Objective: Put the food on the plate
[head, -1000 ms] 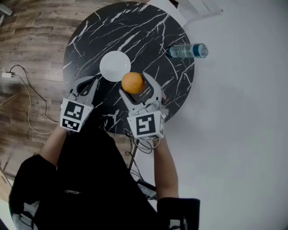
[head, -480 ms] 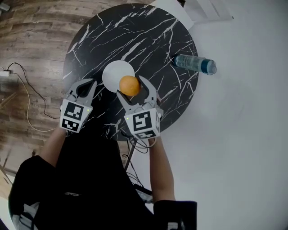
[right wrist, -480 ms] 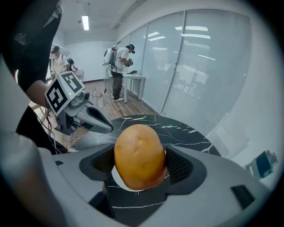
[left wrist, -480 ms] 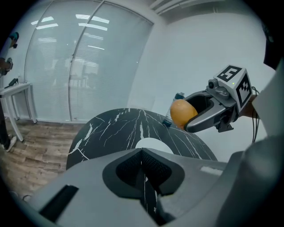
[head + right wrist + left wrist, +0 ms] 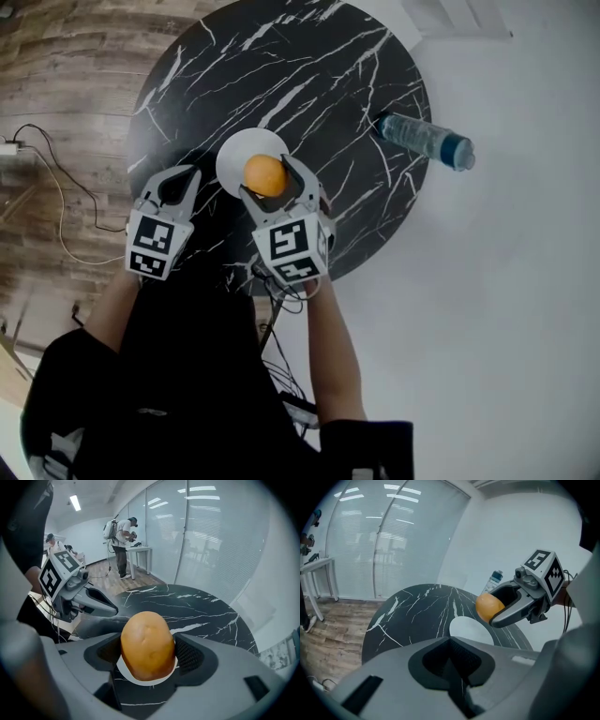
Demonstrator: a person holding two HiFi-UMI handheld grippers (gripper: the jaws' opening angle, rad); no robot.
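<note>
Right tongs (image 5: 266,178) around smooth, ovoid food (image 5: 148,644)

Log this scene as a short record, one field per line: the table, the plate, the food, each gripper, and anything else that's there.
table: round, black marbled
plate: white, on the table, nothing lying on it
food: orange, rounded, held over the plate, seemingly not touching it
right gripper: shut on the food
left gripper: shut, empty, beside the plate
other: water bottle near the table's edge
</note>
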